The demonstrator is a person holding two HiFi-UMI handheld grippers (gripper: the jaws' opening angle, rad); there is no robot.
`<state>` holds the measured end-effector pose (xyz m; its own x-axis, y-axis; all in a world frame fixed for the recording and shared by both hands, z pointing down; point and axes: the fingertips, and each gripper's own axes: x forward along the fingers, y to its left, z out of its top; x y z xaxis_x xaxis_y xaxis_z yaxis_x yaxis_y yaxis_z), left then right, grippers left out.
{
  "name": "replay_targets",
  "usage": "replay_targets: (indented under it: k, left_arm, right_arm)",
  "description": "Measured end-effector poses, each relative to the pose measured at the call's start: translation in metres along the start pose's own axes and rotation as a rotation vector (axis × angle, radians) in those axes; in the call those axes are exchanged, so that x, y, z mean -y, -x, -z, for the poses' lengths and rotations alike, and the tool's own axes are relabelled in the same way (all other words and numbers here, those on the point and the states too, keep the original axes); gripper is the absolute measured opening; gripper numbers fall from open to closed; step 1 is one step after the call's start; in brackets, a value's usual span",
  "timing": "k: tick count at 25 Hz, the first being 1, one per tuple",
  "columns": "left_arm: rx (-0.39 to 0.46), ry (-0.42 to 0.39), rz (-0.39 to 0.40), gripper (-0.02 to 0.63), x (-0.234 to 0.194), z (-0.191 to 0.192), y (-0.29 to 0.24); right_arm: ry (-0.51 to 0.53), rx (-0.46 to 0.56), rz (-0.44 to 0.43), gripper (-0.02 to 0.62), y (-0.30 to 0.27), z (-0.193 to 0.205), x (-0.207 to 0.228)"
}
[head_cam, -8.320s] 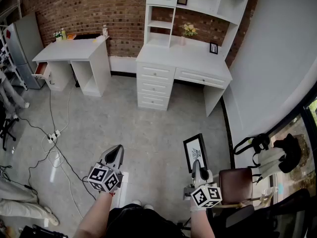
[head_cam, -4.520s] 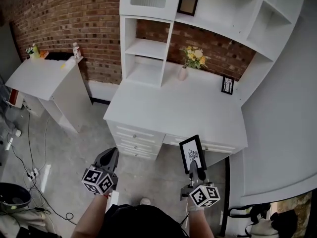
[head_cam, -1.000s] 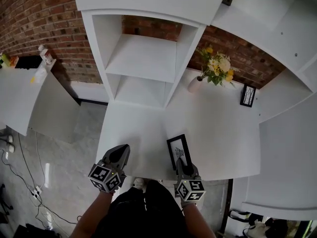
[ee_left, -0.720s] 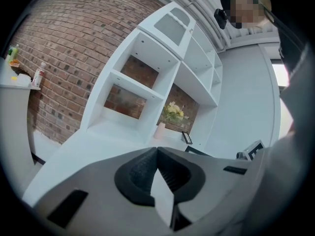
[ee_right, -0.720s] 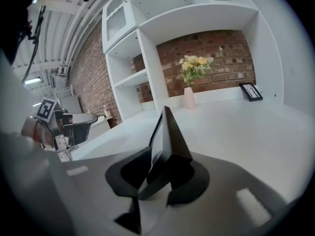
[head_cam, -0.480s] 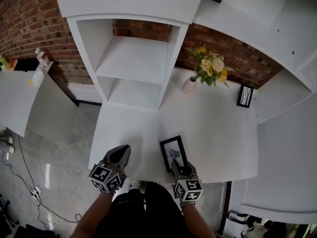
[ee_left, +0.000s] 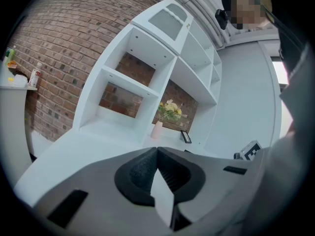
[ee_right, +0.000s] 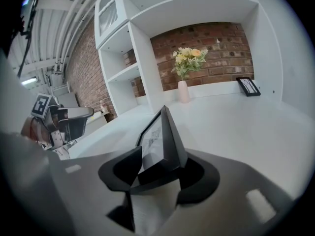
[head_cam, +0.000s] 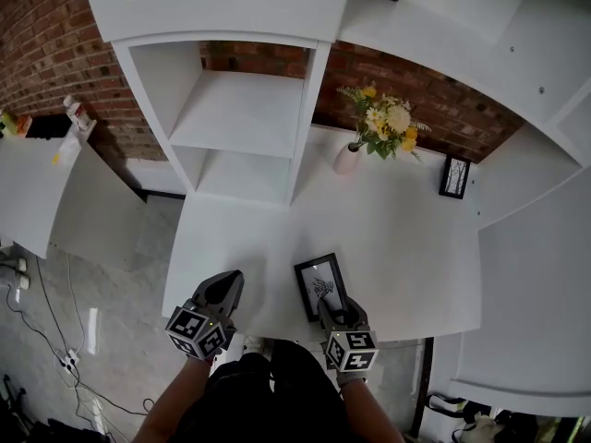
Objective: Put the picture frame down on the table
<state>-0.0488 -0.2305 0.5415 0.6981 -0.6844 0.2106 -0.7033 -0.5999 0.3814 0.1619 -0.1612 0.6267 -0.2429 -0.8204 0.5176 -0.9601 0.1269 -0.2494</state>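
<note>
Black-rimmed picture frame (head_cam: 320,286) tilted on white table (head_cam: 406,238), red brick wall (head_cam: 55,26) behind. Right gripper (head_cam: 331,310) jaws just opening, loose around frame. Left gripper (head_cam: 222,287) clenched, empty.

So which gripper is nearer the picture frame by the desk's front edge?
Right gripper: its jaws, just opening, flank the picture frame; the left gripper sits apart to its left.

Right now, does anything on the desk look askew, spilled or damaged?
Nothing spilled or damaged. The frame sits near the desk's front edge, slightly askew to it, between the right tool's jaws, which have just been opening.
</note>
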Motion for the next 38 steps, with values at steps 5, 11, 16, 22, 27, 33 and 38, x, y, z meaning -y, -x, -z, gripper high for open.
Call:
replay_targets:
  k: [5,11,16,22,27,33,38]
  left_arm:
    - [-0.002,-0.003,-0.001,-0.009,0.0,0.0,0.001]
    - [0.0,0.002,-0.005,-0.009,-0.001,0.0,0.004]
    - [0.002,0.004,-0.007,-0.008,-0.001,0.0,0.007]
    - [0.004,0.007,-0.017,-0.008,-0.002,0.001,0.011]
    - [0.007,0.008,-0.032,-0.009,-0.005,0.0,0.016]
    - [0.018,0.012,-0.053,-0.008,-0.011,-0.001,0.023]
    - [0.02,0.02,-0.07,-0.008,-0.016,-0.001,0.028]
  right_arm:
    - [-0.016,-0.039,0.023,0.231,-0.003,0.004,0.006]
    - [-0.044,-0.079,0.046,0.255,-0.004,0.007,0.011]
    - [-0.057,-0.1,0.052,0.258,-0.006,0.009,0.012]
    - [-0.064,-0.119,0.057,0.284,-0.012,0.012,0.011]
    - [-0.06,-0.124,0.05,0.288,-0.019,0.01,0.006]
    - [-0.058,-0.142,0.041,0.295,-0.026,0.011,0.0]
    - [-0.05,-0.155,0.034,0.299,-0.03,0.011,-0.003]
